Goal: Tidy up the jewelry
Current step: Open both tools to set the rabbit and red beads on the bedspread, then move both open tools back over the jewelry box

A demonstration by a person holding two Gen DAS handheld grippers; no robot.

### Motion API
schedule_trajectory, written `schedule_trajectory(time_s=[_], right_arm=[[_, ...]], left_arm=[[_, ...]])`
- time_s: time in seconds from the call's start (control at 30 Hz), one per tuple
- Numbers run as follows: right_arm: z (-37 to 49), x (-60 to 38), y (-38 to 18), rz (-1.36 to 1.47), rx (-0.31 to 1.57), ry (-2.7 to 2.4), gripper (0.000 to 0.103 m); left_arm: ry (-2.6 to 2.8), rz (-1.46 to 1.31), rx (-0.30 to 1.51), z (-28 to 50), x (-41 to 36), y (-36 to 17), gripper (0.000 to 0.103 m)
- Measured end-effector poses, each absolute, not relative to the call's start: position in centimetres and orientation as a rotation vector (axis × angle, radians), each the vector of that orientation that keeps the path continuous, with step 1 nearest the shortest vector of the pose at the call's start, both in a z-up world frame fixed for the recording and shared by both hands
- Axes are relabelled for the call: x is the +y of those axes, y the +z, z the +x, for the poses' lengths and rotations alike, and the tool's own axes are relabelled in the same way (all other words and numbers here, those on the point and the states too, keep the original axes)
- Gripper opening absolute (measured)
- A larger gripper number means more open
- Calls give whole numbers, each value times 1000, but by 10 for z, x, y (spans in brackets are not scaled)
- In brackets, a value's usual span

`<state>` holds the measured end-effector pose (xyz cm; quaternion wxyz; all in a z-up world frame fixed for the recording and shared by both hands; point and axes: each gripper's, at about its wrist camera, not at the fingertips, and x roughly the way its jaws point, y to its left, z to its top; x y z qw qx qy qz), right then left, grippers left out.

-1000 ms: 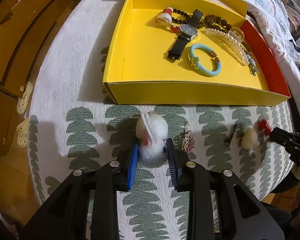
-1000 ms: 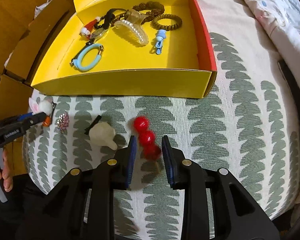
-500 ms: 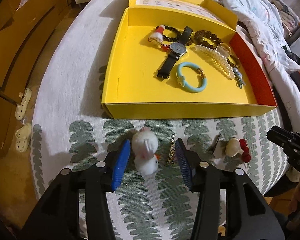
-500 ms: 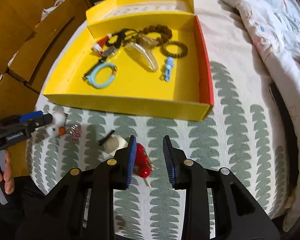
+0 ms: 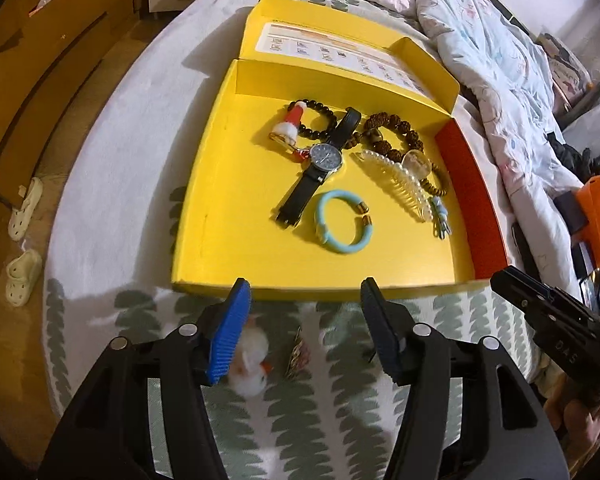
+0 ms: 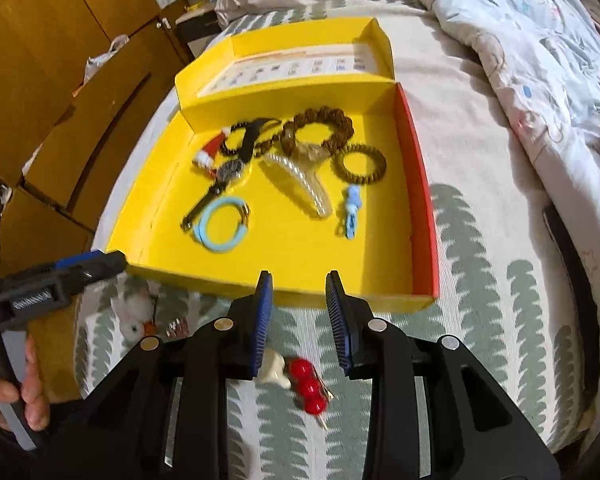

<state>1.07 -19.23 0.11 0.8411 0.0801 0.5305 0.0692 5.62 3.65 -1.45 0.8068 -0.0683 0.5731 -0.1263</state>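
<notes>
So both pickups just fell through. A second ago the left gripper (image 5: 305, 300) had the white fluffy bunny charm (image 5: 249, 354) pinched between its blue pads. Now its jaws are opening, already fairly wide, and the bunny is lying on the leaf-print cloth (image 5: 340, 420) under the left pad, looking blurred. The little sparkly clip (image 5: 298, 354) sits just beside it, untouched.

Same story on the right: the right gripper (image 6: 300, 300) was straddling the red bead hairpin (image 6: 309, 386). Its jaws stand narrow with nothing between them, and the red beads lie on the cloth below, touching the cream-coloured clip (image 6: 274, 372).

Both grippers have lifted away and now sit over the near wall of the yellow box (image 5: 300, 292), empty. Inside, the black wristwatch (image 5: 326, 158), blue bangle (image 5: 342, 222), pearl hair claw (image 5: 400, 178) and bead bracelets haven't budged.

My read: nothing got added this round. Four small bits still sit outside the box, so those grabs need redoing.
</notes>
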Motion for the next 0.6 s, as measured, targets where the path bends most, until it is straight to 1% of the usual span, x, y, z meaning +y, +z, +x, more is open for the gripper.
schedule_trajectory(time_s=[0.3, 0.37, 0.6], right_arm=[[33, -192, -16, 151, 1146, 101, 32], [36, -195, -21, 151, 1154, 88, 32], [43, -199, -25, 162, 1143, 86, 32]], left_arm=[[-262, -123, 1233, 67, 32, -25, 57], [-250, -101, 1215, 68, 31, -25, 59], [-275, -91, 1221, 77, 18, -32, 60]])
